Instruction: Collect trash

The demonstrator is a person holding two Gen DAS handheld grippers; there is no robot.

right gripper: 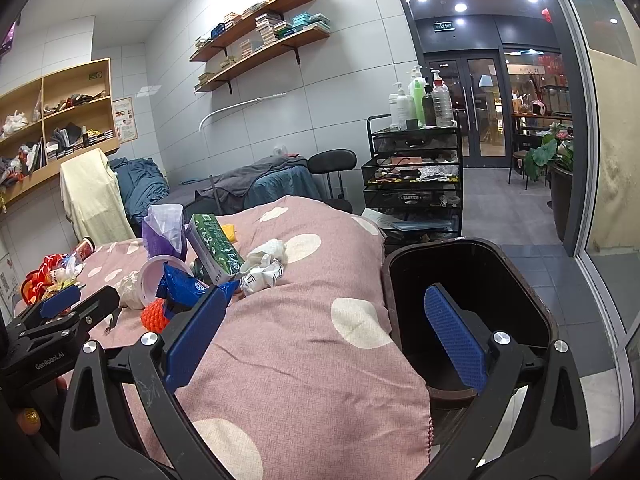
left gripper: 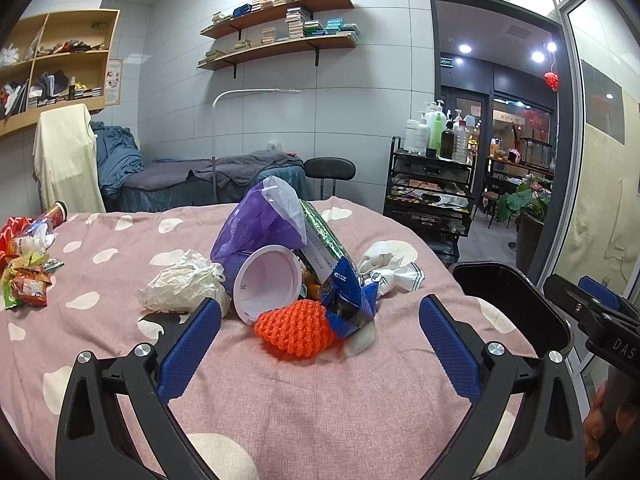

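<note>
Trash heaped mid-bed on the pink spotted blanket (left gripper: 280, 400): orange mesh ball (left gripper: 294, 330) nearest, white cup (left gripper: 268, 282), blue wrapper (left gripper: 346, 300), purple bag (left gripper: 260, 220), crumpled paper (left gripper: 184, 286); more wrappers (left gripper: 28, 280) far left. Black bin (right gripper: 472, 300) just beside the bed's right edge. Both left gripper (left gripper: 320, 344) and right gripper (right gripper: 326, 344) spread wide, holding nothing; picking apparently just starting, probably calling next for reaching forward and closing on the mesh ball.

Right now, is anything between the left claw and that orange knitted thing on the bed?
Nothing visible. The left claw is open, and only bare pink blanket lies between it and the orange knitted piece. A blue wrapper and a white cup crowd it from behind.
</note>
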